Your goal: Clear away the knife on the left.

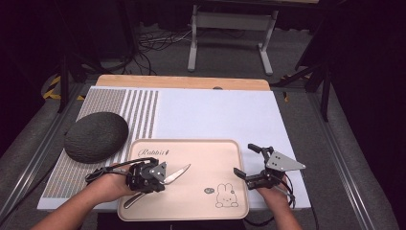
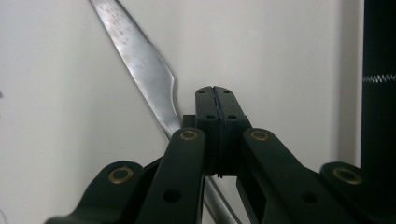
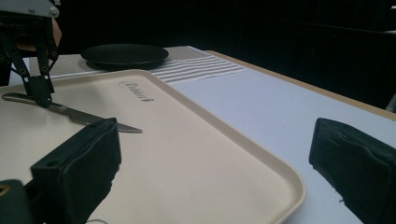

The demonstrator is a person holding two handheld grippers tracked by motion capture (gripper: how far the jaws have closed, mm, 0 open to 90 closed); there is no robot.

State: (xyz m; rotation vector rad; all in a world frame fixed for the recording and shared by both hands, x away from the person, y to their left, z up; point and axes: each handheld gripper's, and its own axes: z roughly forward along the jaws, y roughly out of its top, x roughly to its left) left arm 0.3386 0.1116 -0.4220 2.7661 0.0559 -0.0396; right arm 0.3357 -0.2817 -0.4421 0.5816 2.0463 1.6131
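A table knife point(image 1: 178, 172) lies flat on a beige tray point(image 1: 201, 158) that has a rabbit print, its blade pointing right and away. My left gripper point(image 1: 155, 184) stands over the knife where blade meets handle. In the left gripper view its jaws point(image 2: 215, 93) are shut pad to pad, and the knife point(image 2: 144, 65) passes under them, not between them. The right gripper view shows that gripper point(image 3: 42, 95) with its tips down on the knife point(image 3: 84, 117). My right gripper point(image 1: 244, 159) is open at the tray's right edge, its pads point(image 3: 74, 172) wide apart over the tray's rim point(image 3: 261, 172).
A dark round plate point(image 1: 95, 136) sits on the striped left part of the white mat point(image 1: 215, 115), left of the tray; it also appears far off as the plate point(image 3: 123, 55). A wooden table edge point(image 1: 182, 81) runs behind the mat. Beyond it are a floor with cables and a stand.
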